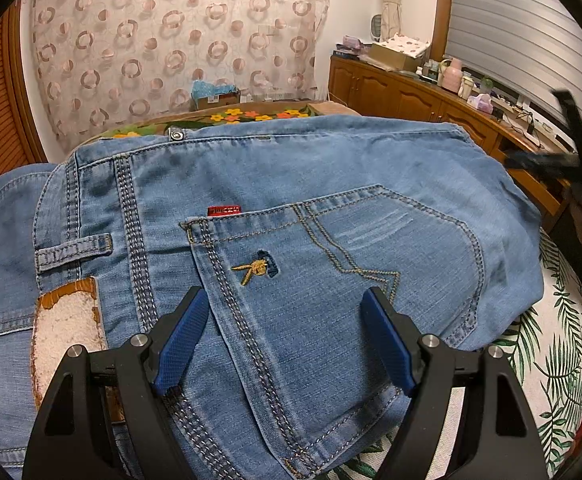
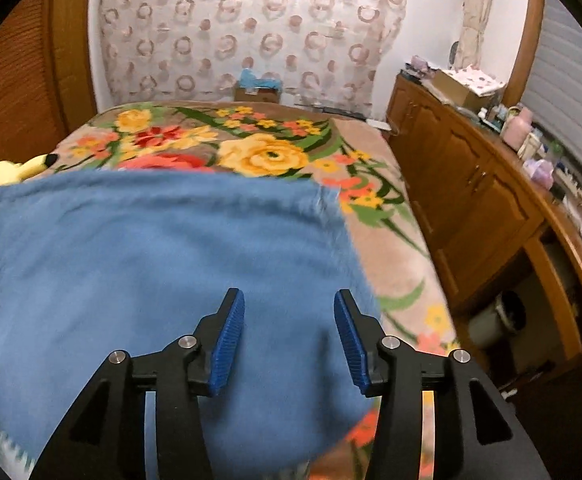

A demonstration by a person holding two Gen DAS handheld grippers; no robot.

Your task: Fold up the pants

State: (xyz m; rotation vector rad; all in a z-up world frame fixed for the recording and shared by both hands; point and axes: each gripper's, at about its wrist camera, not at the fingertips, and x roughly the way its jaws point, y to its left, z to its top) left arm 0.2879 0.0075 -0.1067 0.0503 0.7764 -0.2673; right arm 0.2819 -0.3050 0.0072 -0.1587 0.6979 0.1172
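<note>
Light blue jeans (image 1: 275, 184) lie folded on the bed, seat side up, with a back pocket (image 1: 331, 264), a red tag and a leather waist patch (image 1: 65, 332) showing. My left gripper (image 1: 285, 296) hovers just over that pocket, its blue pads wide apart and holding nothing. In the right wrist view the denim (image 2: 163, 256) is a motion-blurred blue sheet with a frayed hem at its far right corner. My right gripper (image 2: 289, 294) stands open above it, and no cloth is between its pads.
A floral blanket (image 2: 263, 152) covers the far part of the bed, and a leaf-print sheet (image 1: 551, 352) lies at the near right. A yellow plush toy (image 2: 11, 170) sits at the left. Wooden cabinets (image 2: 483, 200) with clutter line the right wall. A dark blurred shape (image 1: 571, 160) hangs beyond the jeans' right edge.
</note>
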